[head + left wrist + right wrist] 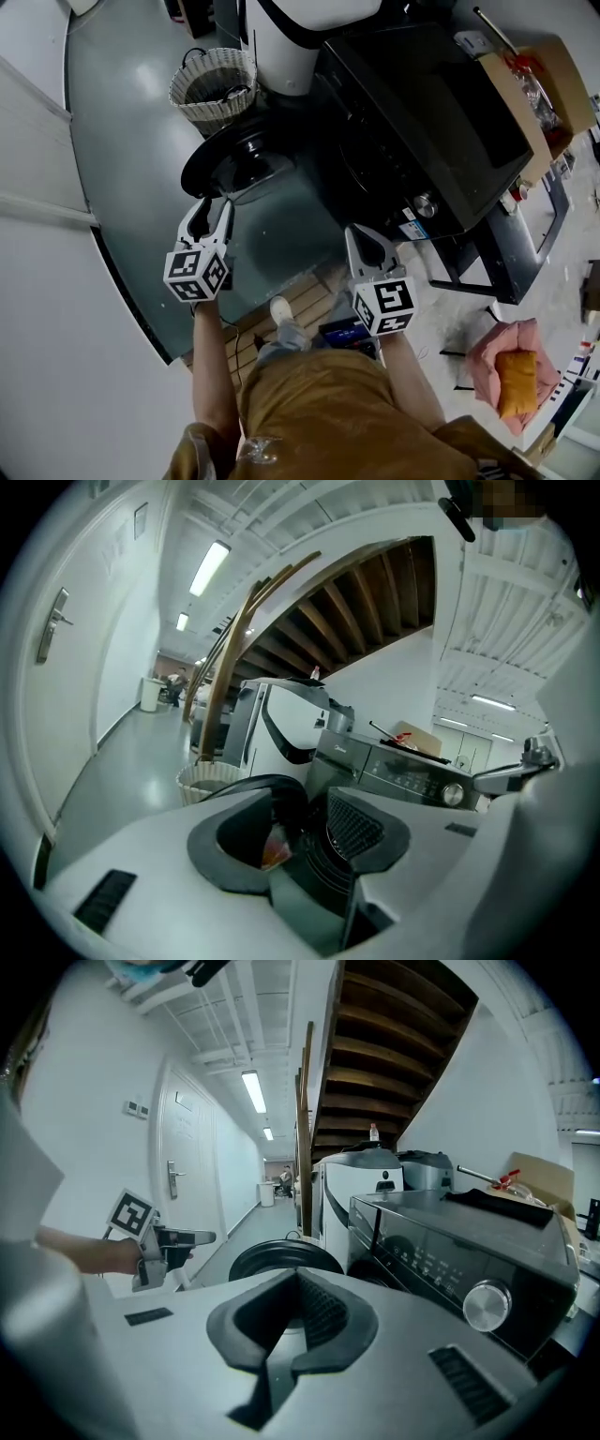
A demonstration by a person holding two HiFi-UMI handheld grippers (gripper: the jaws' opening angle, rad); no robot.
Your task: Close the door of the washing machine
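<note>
the door (234, 161) hangs open, left of the washing machine (422, 122). left tongs (215, 204) gape empty just near its rim; right tongs (356, 234) are together, empty. a glancing push could slip off, leaving it unlatched.

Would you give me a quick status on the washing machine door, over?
Left gripper open, near door. Right gripper shut, empty. Door wide open. Basket beyond door, outside its closing swing.

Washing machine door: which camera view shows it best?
Head view: the round door shows almost whole, swung open. The right gripper view shows only its upper rim; in the left gripper view the left tool hides most.
</note>
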